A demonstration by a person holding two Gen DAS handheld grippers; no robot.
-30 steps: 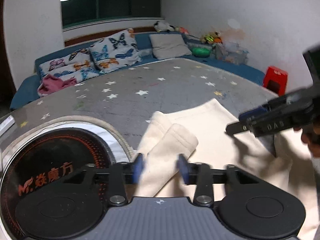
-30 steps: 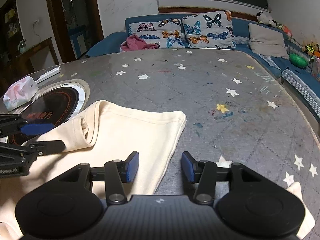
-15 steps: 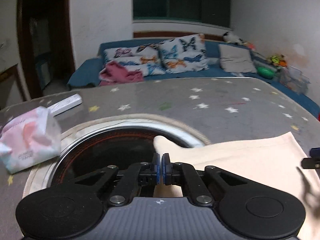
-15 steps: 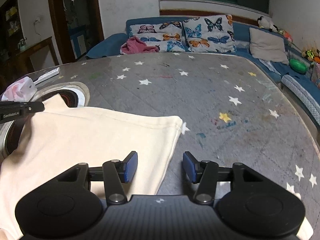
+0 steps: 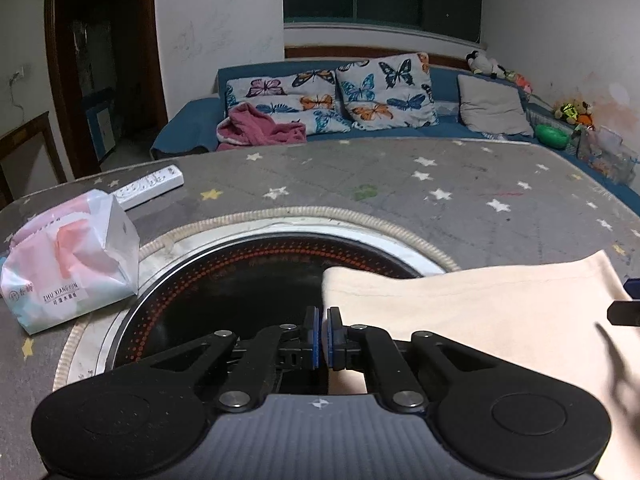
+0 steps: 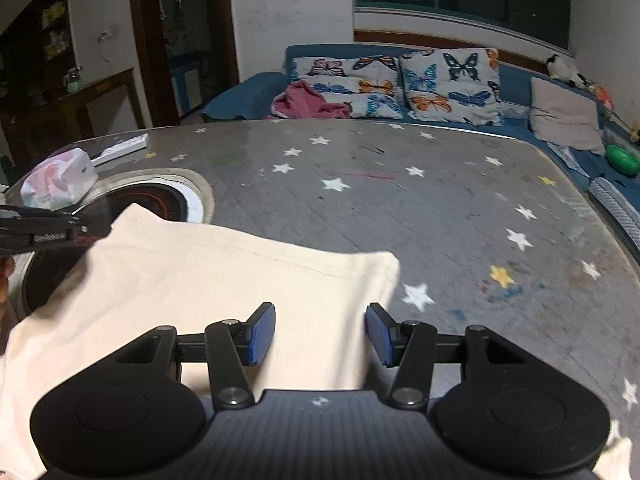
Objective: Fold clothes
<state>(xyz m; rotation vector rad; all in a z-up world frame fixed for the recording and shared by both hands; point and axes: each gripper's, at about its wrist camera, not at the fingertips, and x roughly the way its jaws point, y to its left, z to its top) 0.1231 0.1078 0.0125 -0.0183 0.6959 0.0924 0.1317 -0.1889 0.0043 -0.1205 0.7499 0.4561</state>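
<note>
A cream garment (image 6: 224, 280) lies spread on the grey star-patterned table (image 6: 400, 208). Its left corner (image 5: 340, 280) reaches over the round black cooktop. My left gripper (image 5: 322, 336) is shut on that left edge, the blue pads pressed together with cloth between them. In the right wrist view the left gripper (image 6: 52, 234) shows at the garment's far-left corner. My right gripper (image 6: 320, 334) hovers open over the garment's right hem, which lies below its spread fingers. Its tip (image 5: 624, 312) pokes in at the right edge of the left wrist view.
A round black cooktop (image 5: 240, 280) is set into the table under the garment's left end. A tissue pack (image 5: 68, 264) and a white remote-like bar (image 5: 148, 186) lie to its left. Behind the table is a blue sofa (image 6: 248, 92) with butterfly pillows and a pink cloth (image 5: 256, 128).
My left gripper closed on the folded-in sleeve edge and pulled it left, so the garment now lies flat and reaches over the cooktop. The right gripper stayed open over the right hem.
</note>
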